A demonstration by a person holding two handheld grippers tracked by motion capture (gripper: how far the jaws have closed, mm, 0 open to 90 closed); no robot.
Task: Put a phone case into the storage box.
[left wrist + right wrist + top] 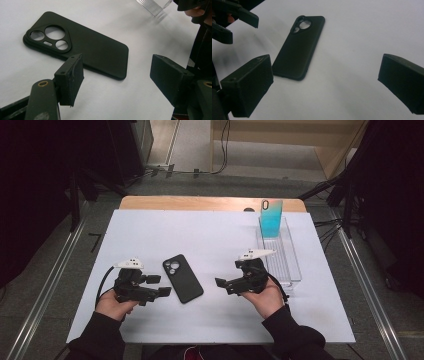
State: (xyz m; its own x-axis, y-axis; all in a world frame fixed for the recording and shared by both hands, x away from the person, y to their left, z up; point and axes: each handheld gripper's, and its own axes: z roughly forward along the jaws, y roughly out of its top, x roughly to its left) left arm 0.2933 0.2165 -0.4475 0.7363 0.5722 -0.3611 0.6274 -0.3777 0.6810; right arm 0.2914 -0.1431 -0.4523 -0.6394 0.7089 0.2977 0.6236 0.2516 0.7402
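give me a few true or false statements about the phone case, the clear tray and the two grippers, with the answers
1. The black phone case lies flat on the white table, camera cutouts facing up. True.
2. The left gripper is clamped on the phone case. False: its jaws are open and stop short of the case.
3. The right gripper is open and holds nothing. True.
4. The blue phone case lies flat beside the black one. False: it stands upright at the far end of the clear tray.
5. The black case sits between the two grippers. True.
6. The clear tray is to the left of the left gripper. False: it is on the right side of the table, beyond the right gripper.
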